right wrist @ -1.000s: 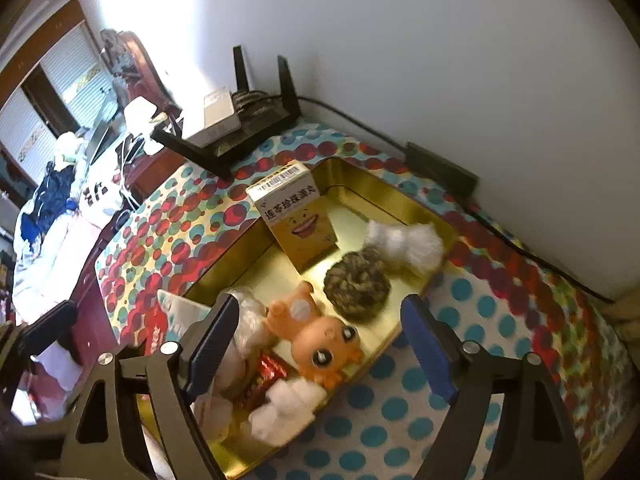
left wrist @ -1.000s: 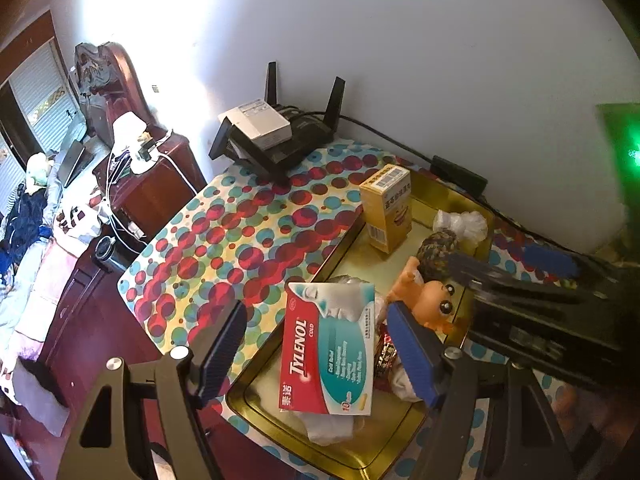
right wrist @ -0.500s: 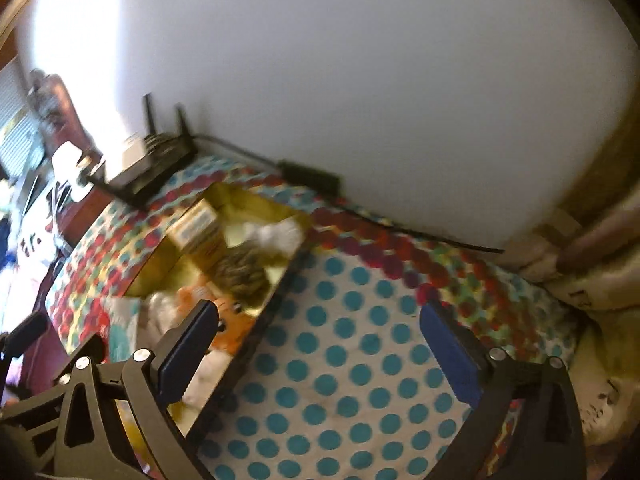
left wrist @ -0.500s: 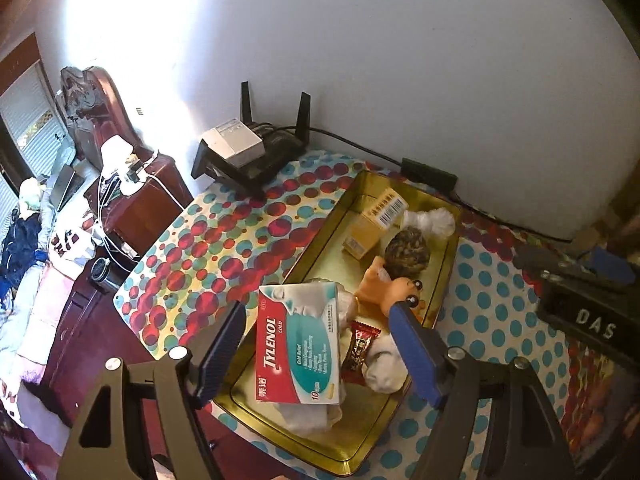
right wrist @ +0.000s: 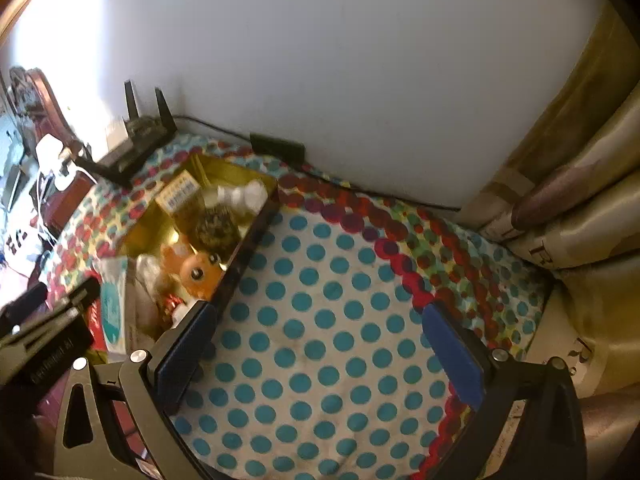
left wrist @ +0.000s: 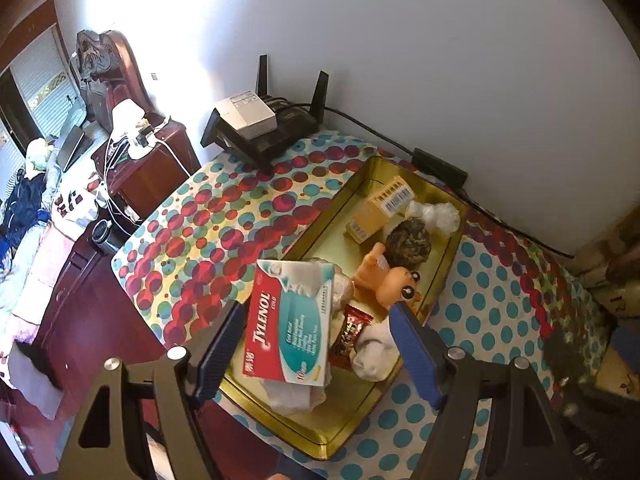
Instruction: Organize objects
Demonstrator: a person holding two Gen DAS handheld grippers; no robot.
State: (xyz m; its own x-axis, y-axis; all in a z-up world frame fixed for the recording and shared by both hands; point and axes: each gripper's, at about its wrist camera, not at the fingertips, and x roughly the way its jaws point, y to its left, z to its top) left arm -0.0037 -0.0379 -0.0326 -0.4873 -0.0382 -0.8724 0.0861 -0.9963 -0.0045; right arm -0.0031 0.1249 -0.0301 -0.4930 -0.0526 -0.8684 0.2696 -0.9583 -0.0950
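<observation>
- Several things already crowd the gold tray (left wrist: 448, 276): a Tylenol box (left wrist: 288, 328), an orange toy (left wrist: 394, 284), a yellow carton (left wrist: 378, 208) and a woven ball (left wrist: 410, 236).
- Above the box, the left gripper (left wrist: 316, 344) has its jaws apart, holding nothing.
- Over the bare dotted surface (right wrist: 328, 320) beside the tray, the right gripper (right wrist: 320, 352) is empty, its jaws having just opened to their widest.
- Risk: the Tylenol box lies tilted on crumpled wrap, so a careless nudge could likely tip it over the rim.
</observation>
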